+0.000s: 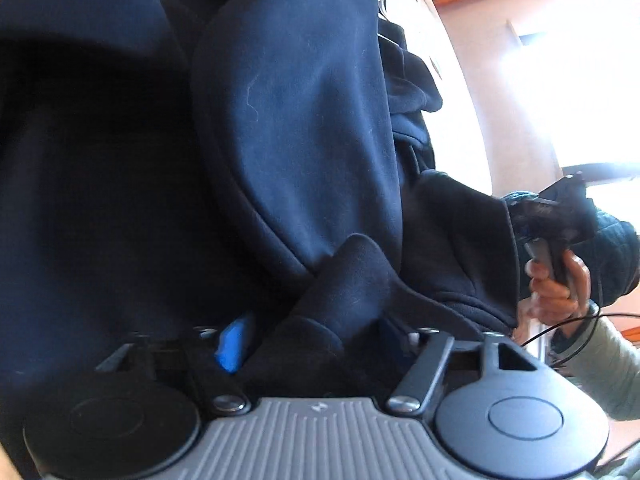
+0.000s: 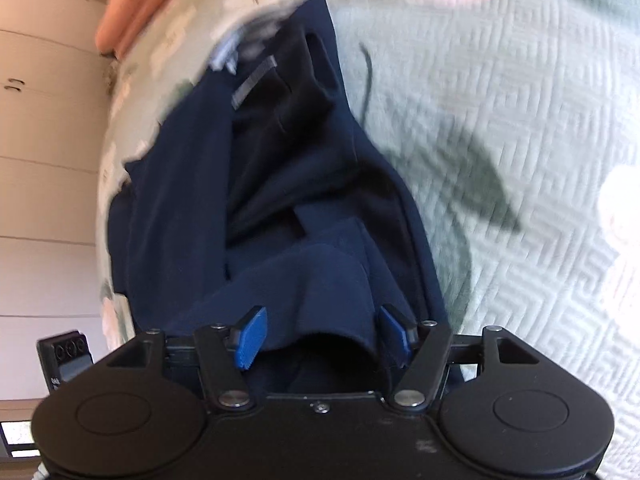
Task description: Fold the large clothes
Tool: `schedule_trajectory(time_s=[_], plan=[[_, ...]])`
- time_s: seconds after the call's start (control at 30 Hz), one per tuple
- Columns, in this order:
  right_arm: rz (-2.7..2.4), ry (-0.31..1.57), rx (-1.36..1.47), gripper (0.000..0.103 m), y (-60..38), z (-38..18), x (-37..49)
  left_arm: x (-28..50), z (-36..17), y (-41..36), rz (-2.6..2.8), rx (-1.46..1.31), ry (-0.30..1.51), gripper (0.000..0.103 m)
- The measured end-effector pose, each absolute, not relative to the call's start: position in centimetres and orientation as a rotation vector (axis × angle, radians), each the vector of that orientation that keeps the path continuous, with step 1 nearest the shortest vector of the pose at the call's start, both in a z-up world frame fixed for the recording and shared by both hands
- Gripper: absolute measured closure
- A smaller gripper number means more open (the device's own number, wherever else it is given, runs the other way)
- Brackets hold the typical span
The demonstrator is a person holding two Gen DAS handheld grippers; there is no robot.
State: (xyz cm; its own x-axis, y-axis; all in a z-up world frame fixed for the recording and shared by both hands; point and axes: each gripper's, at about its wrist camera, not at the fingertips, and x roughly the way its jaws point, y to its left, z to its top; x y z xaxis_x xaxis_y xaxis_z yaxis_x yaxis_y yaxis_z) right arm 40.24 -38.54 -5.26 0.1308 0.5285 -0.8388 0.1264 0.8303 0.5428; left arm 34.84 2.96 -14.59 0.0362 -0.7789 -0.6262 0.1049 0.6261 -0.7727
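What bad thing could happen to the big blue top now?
The right tongs stand apart around a fold of the navy garment, seemingly not pinching it, so the cloth might slip out. At the left tongs the fabric is bunched thick over the blue pads, so they could grab several layers and fold it crooked. A black cable hangs near the hand and could snag.

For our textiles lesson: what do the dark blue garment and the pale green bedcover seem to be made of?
Garment: probably a matte, fleece-like knit; it lies in thick, soft folds with a faintly fuzzy surface. Bedcover: seemingly quilted cloth, matte, with a raised maze-like stitched pattern.
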Motion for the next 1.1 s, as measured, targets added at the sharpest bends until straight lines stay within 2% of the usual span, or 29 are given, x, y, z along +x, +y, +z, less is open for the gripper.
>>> schedule_trajectory(time_s=[0.03,0.07,0.1,0.23,0.4,0.5,0.53,0.57,0.6,0.63,0.67,0.8,0.97,1.1], plan=[[0.316,1.414,0.543,0.051,-38.2,-5.0,39.9,34.6,-14.4,2.8,-0.771,-0.641,1.359,0.075],[0.323,1.398,0.51,0.076,-37.8,-4.6,39.5,34.2,-13.7,2.5,-0.796,-0.63,1.325,0.09],[0.327,1.383,0.491,0.095,-37.6,-4.1,39.1,34.0,-12.8,2.4,-0.821,-0.615,1.291,0.09],[0.308,1.292,0.577,0.097,-38.2,-1.2,38.0,32.6,-9.0,4.0,-0.805,-0.701,1.138,0.091],[0.267,1.099,0.643,0.097,-38.9,4.7,39.2,33.4,-2.8,11.0,-0.684,-0.849,0.845,0.091],[0.248,1.003,0.617,0.097,-38.2,6.7,42.0,35.8,-0.9,14.7,-0.565,-0.835,0.714,0.091],[0.24,1.002,0.617,0.096,-37.9,6.5,43.2,37.0,-0.9,15.2,-0.522,-0.8,0.703,0.091],[0.229,1.019,0.615,0.09,-37.5,6.0,44.2,38.1,-1.3,15.6,-0.477,-0.77,0.715,0.091],[0.223,1.05,0.605,0.063,-37.1,5.2,45.0,38.8,-1.8,16.0,-0.463,-0.758,0.733,0.091],[0.222,1.083,0.587,0.047,-36.7,4.3,45.4,39.2,-2.3,16.4,-0.449,-0.751,0.752,0.091],[0.222,1.112,0.555,0.025,-36.3,3.3,45.5,39.5,-3.2,16.5,-0.432,-0.748,0.775,0.091],[0.196,1.219,0.346,0.028,-35.2,-0.2,45.6,39.3,-5.9,16.2,-0.425,-0.753,0.854,0.091],[0.258,1.153,0.138,0.028,-33.0,-2.1,47.5,38.9,-8.5,16.4,-0.421,-0.8,0.889,0.091],[0.298,1.177,0.123,0.028,-32.2,-4.6,49.1,38.9,-7.9,16.9,-0.438,-0.794,0.893,0.091]])
